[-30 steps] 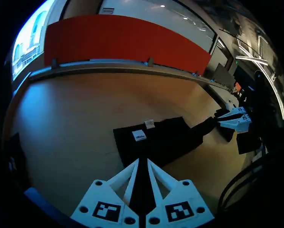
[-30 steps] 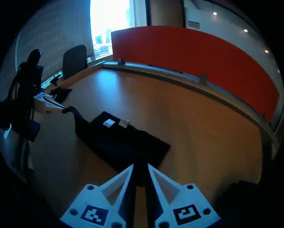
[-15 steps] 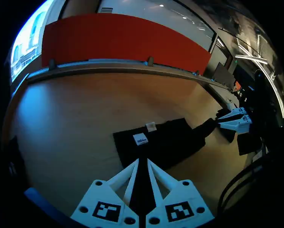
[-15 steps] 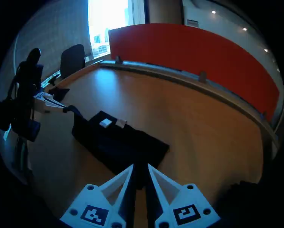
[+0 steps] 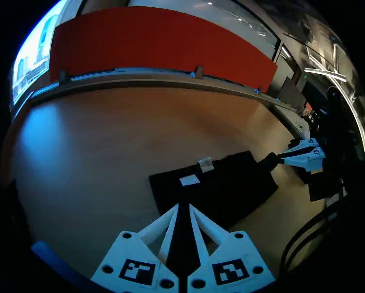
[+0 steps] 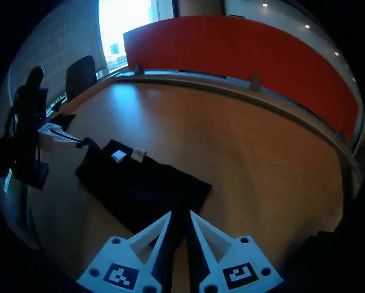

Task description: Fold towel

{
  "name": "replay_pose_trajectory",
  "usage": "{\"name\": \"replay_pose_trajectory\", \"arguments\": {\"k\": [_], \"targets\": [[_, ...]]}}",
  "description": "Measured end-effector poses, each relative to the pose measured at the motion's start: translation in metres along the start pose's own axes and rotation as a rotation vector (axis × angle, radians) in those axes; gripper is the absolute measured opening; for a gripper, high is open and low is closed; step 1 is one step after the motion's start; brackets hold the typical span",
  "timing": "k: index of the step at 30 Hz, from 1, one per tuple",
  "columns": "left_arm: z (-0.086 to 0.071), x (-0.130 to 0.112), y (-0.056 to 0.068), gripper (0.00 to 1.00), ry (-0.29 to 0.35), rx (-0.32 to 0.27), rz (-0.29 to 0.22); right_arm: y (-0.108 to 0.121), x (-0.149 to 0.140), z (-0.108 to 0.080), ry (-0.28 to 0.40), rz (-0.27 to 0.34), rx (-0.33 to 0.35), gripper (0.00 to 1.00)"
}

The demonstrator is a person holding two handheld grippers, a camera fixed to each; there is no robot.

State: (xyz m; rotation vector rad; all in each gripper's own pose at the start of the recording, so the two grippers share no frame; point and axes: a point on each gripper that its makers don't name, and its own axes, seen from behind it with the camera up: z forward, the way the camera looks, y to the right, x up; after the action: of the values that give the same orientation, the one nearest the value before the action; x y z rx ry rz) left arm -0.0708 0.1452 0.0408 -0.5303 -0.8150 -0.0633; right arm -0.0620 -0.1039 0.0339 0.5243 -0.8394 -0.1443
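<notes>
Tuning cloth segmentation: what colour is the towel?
Black towel, two small white tags; best in left gripper view.

left tool (image 5: 183, 207), right tool (image 6: 181, 214): both clamped

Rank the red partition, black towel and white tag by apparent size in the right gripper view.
1. red partition
2. black towel
3. white tag
The towel lies nearer, yet looks smaller.

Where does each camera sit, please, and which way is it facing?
Left gripper view: on the left gripper, facing along its jaws over the dark towel on the table; right gripper far right.
Right gripper view: on the right gripper, facing across the towel from the other end; left gripper far left.
Shared: towel, table, red partition.
</notes>
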Motion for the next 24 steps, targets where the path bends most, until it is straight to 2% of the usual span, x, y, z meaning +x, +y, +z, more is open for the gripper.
{"name": "replay_pose_trajectory", "arguments": {"k": [6,14,20,23,24], "targets": [[0.014,0.000,-0.005,0.00,-0.003,0.004,-0.020,0.005,0.004,0.014,0.000,0.031,-0.009,0.12],[0.023,0.002,-0.011,0.00,-0.010,0.020,-0.022,0.010,0.007,0.025,-0.001,0.052,-0.024,0.15],[0.028,-0.001,-0.025,0.00,-0.025,0.075,-0.015,0.015,0.009,0.031,0.003,0.071,-0.048,0.25],[0.030,-0.002,-0.028,0.02,-0.031,0.092,-0.002,0.017,0.010,0.032,0.004,0.072,-0.059,0.36],[0.031,-0.002,-0.029,0.09,-0.033,0.098,0.003,0.018,0.010,0.032,0.005,0.072,-0.063,0.40]]}}
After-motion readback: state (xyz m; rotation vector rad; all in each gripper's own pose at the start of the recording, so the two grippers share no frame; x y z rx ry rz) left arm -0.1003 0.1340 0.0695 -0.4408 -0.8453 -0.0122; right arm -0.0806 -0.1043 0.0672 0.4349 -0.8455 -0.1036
